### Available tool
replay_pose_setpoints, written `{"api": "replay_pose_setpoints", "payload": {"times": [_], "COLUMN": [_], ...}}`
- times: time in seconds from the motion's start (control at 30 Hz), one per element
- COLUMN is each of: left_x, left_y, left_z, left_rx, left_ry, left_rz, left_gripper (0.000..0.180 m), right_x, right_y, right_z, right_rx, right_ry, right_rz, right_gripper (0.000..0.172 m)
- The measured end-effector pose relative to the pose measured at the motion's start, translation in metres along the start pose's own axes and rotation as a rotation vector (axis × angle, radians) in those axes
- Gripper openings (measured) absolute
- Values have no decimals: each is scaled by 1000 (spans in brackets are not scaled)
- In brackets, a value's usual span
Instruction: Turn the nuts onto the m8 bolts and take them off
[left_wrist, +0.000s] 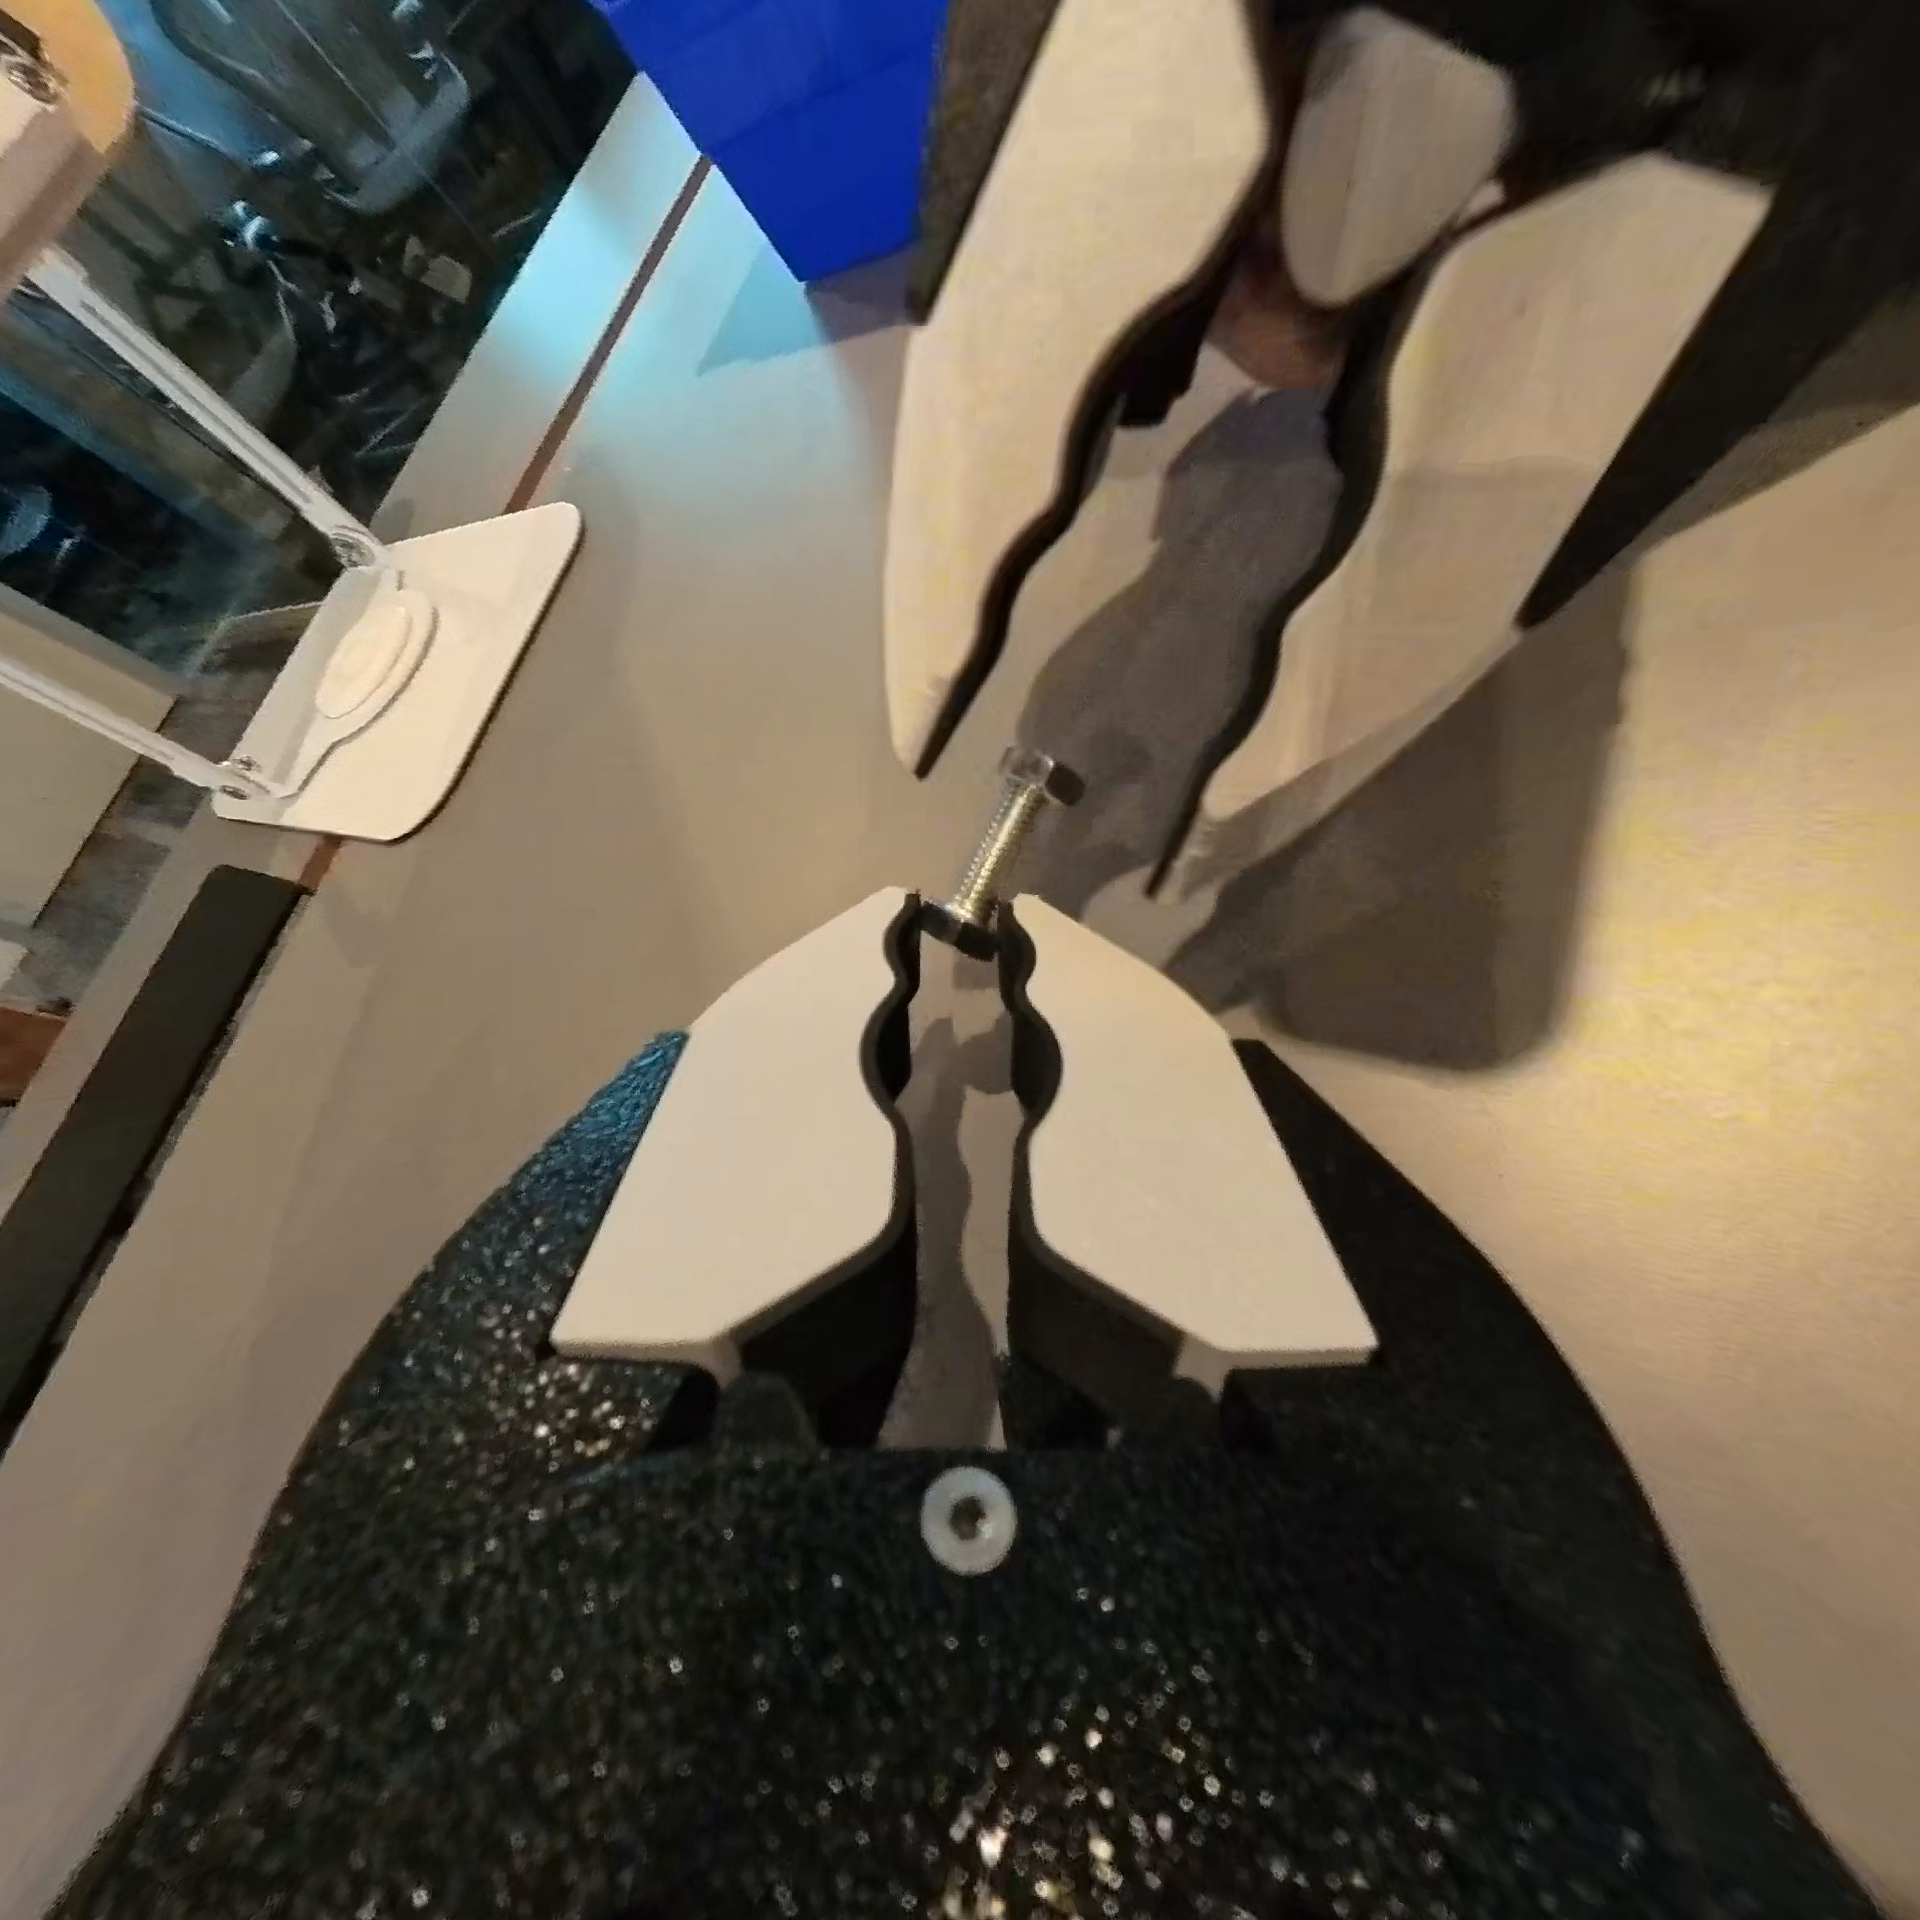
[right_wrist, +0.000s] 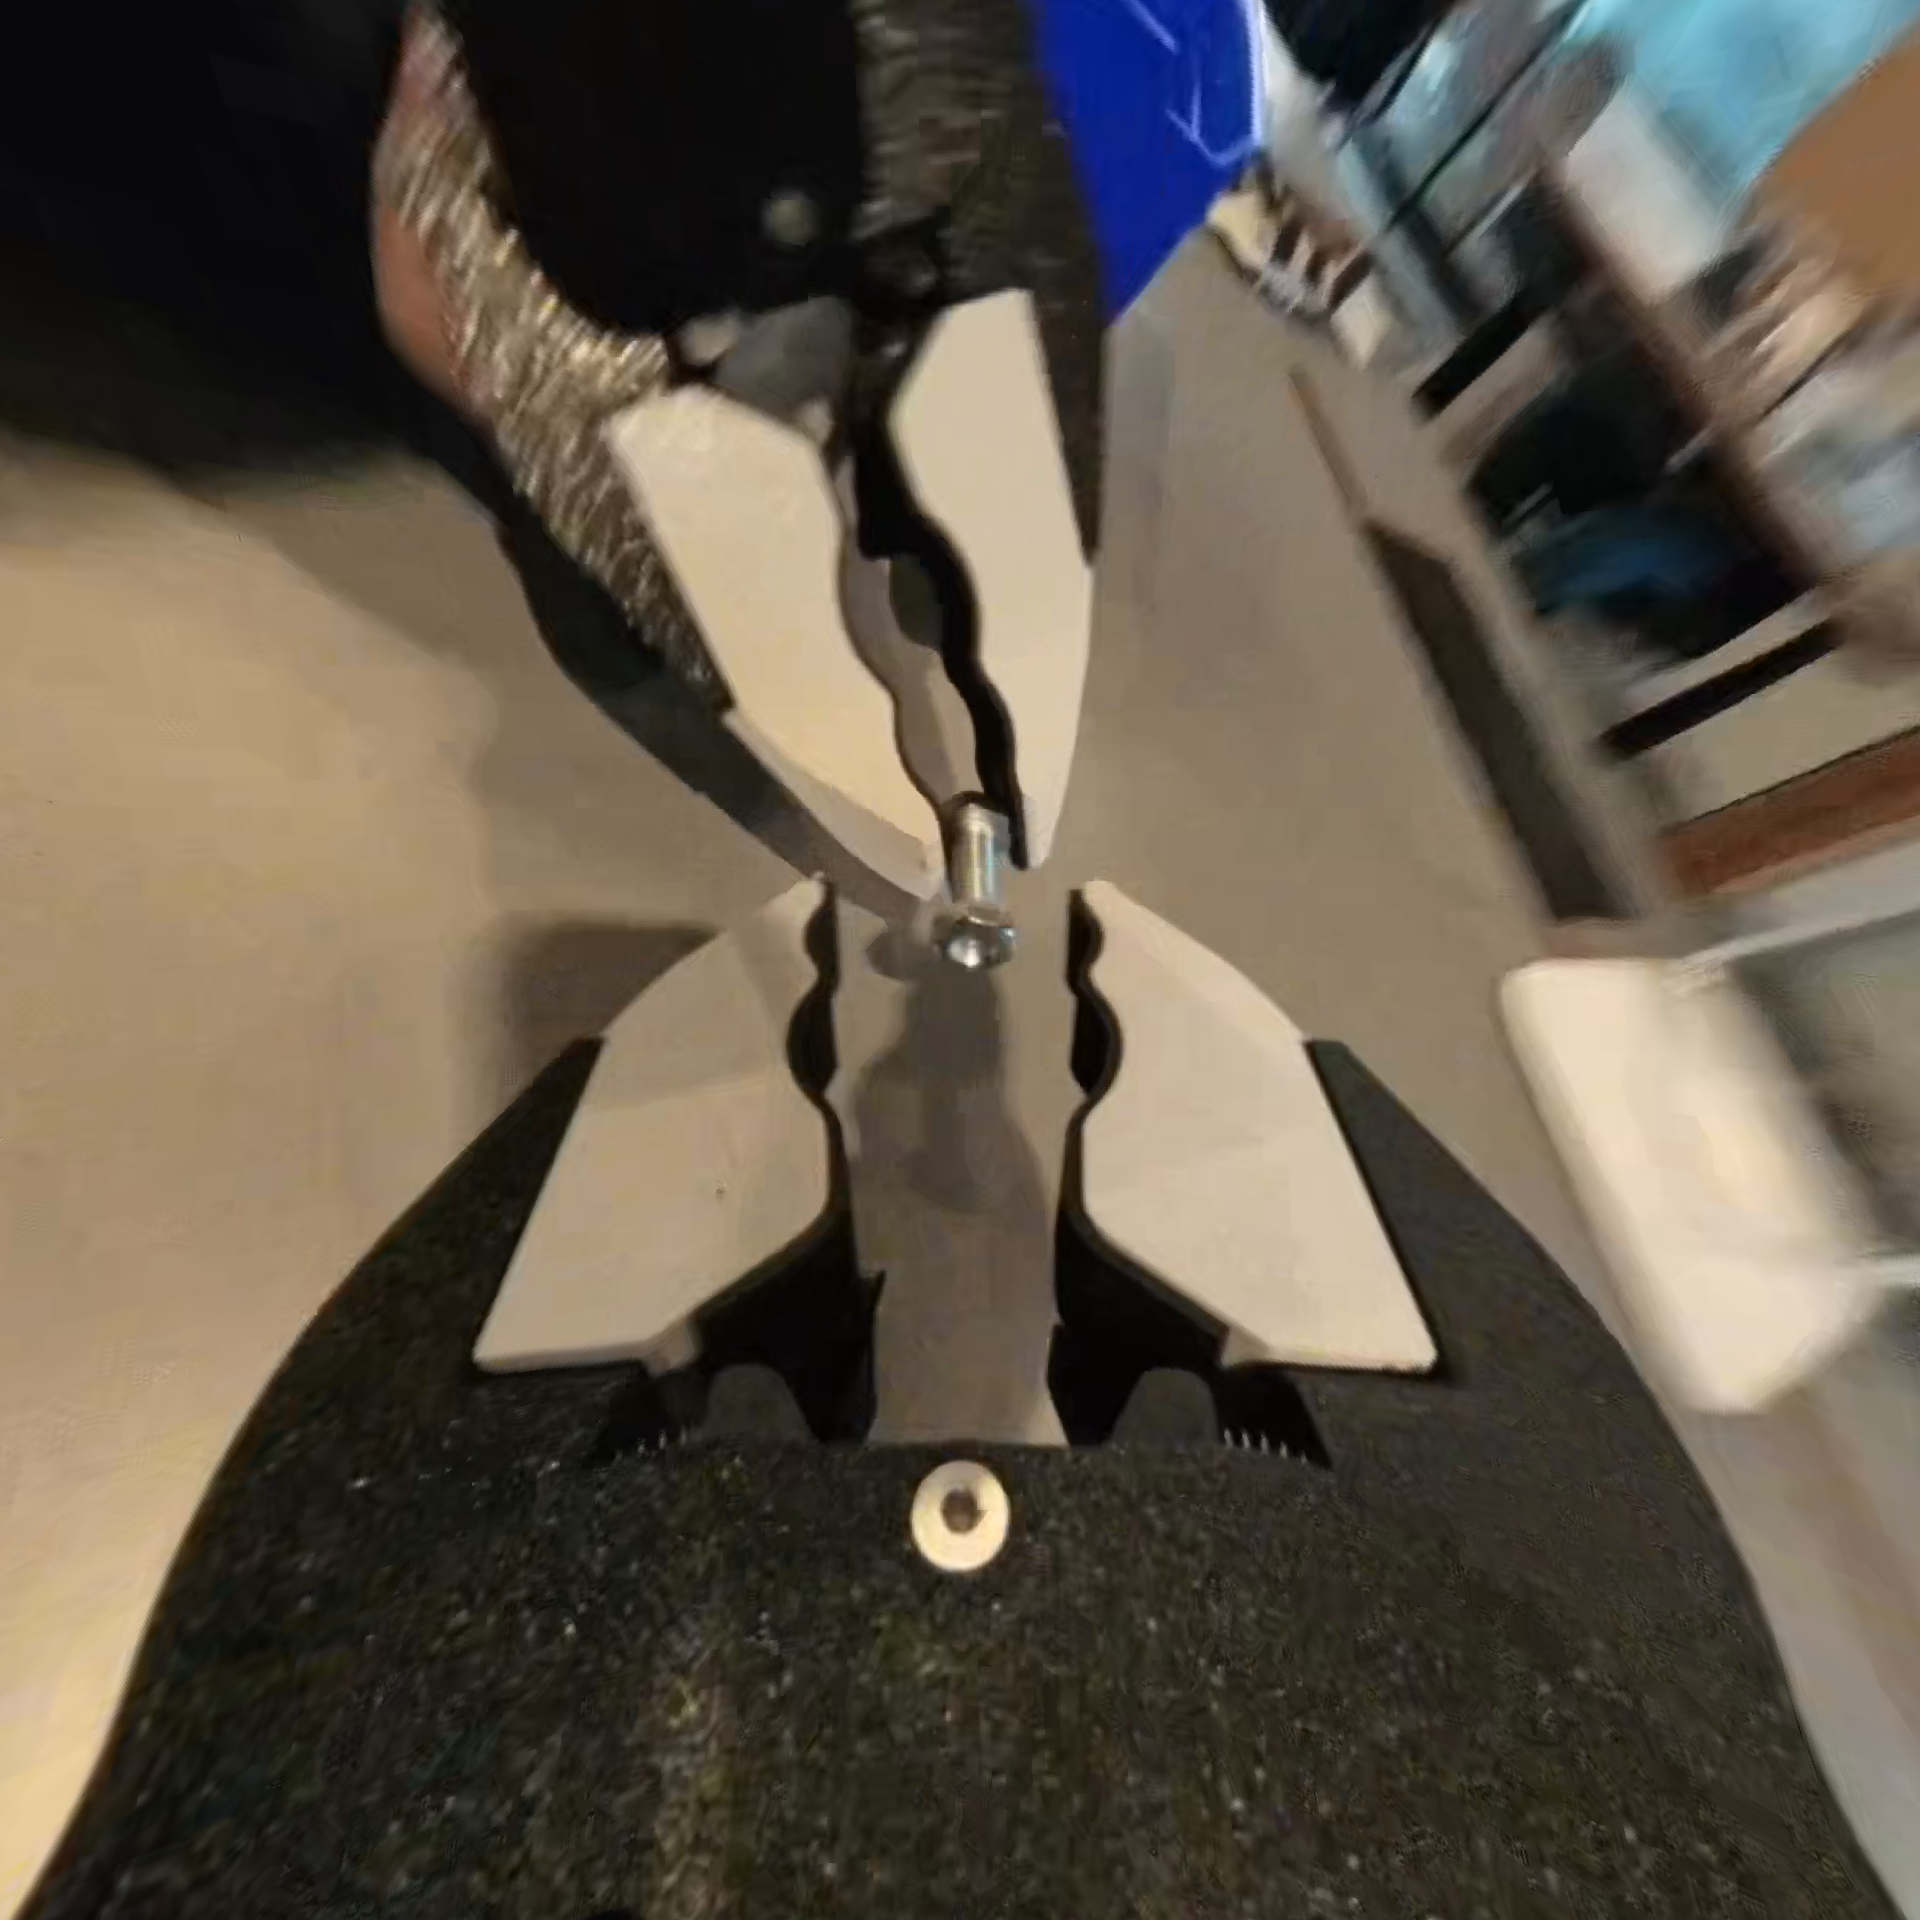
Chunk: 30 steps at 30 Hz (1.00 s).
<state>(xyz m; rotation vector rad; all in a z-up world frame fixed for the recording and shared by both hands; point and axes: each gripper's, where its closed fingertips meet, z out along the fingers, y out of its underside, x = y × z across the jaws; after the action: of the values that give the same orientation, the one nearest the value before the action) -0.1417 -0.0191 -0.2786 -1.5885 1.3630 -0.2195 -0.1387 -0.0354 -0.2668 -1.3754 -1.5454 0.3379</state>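
My left gripper (left_wrist: 961, 914) is shut on the hex head of a silver bolt (left_wrist: 992, 842) and holds it above the beige table (left_wrist: 675, 1039). The threaded shank points away from it. A silver nut (left_wrist: 1039, 774) sits on the far end of the shank. My right gripper (right_wrist: 954, 899) is open, and its fingers (right_wrist: 1164, 1039) stand on either side of the nut (right_wrist: 977, 945) without touching it. In the right wrist view, the left gripper (right_wrist: 982, 857) comes down from above with the bolt (right_wrist: 971, 862) in its tips. In the left wrist view, the right gripper (left_wrist: 1039, 831) is at the top.
A white lamp base (left_wrist: 416, 675) stands at the table's left edge and also shows blurred in the right wrist view (right_wrist: 1662, 1174). A blue box (left_wrist: 810, 135) is at the far side. A dark strip (left_wrist: 125, 1091) runs along the table's edge.
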Motion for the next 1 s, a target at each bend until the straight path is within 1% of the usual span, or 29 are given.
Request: {"api": "replay_pose_setpoints", "payload": {"times": [0.03, 0.07, 0.1, 0.13, 0.2, 0.23, 0.27, 0.3, 0.33, 0.37, 0.43, 0.47, 0.5, 0.53, 0.57, 0.6, 0.7, 0.77, 0.83, 0.93, 1.0], "left_x": [-2, -4, -6, -7, -7, -6, -5, -4, -4, -5, -4, -4, -4, -4, -3, -3, -4, -7, -11, -13, -13], "left_y": [-1, -2, -3, -3, -2, -1, 1, 3, 4, 4, 1, 0, 0, 0, -1, -1, 1, 5, 6, 3, 3], "left_z": [-1, -2, -2, -3, -2, -1, 0, 2, 3, 4, 4, 4, 4, 4, 4, 5, 5, 5, 3, 2, 3], "left_rx": [7, 12, 18, 21, 18, 8, -1, -10, -18, -20, -6, 1, 4, 6, 8, 10, 6, -5, 4, 29, 29], "left_ry": [-13, -27, -38, -45, -42, -34, -26, -27, -31, -37, -37, -36, -35, -36, -36, -34, -32, -36, -46, -51, -56], "left_rz": [-3, -5, -6, -8, -13, -13, -10, -9, -2, 6, 2, -3, -5, -5, -3, 0, -8, -19, -43, -72, -62], "left_gripper": [14, 14, 14, 14, 14, 14, 13, 14, 14, 14, 13, 13, 14, 14, 14, 14, 14, 14, 14, 14, 14], "right_x": [-2, -4, -6, -7, -13, -13, -11, -9, 0, 7, 12, 10, 6, 2, 0, 0, 9, 18, 23, 29, 44], "right_y": [-2, -3, -3, -1, -2, -8, -20, -38, -48, -45, -17, -5, -1, 0, 1, 1, -2, -4, -2, -5, -13], "right_z": [0, -2, -3, -3, -3, -4, -7, -16, -22, -23, -13, -8, -4, -1, 1, 2, -3, -9, -14, -21, -40], "right_rx": [14, 29, 37, 38, 45, 78, 155, 274, 348, 328, 146, 83, 58, 50, 41, 39, 59, 80, 61, 55, 18], "right_ry": [-77, -153, -208, -240, -304, -312, -302, -291, -227, -180, -146, -157, -187, -218, -236, -220, -125, -29, 34, 53, 136], "right_rz": [163, 298, 389, 441, 491, 490, 455, 416, 414, 425, 473, 507, 545, 581, 594, 573, 425, 264, 164, 171, 184], "right_gripper": [49, 51, 50, 48, 44, 47, 44, 36, 30, 28, 34, 35, 36, 33, 24, 16, 16, 16, 16, 16, 16]}}
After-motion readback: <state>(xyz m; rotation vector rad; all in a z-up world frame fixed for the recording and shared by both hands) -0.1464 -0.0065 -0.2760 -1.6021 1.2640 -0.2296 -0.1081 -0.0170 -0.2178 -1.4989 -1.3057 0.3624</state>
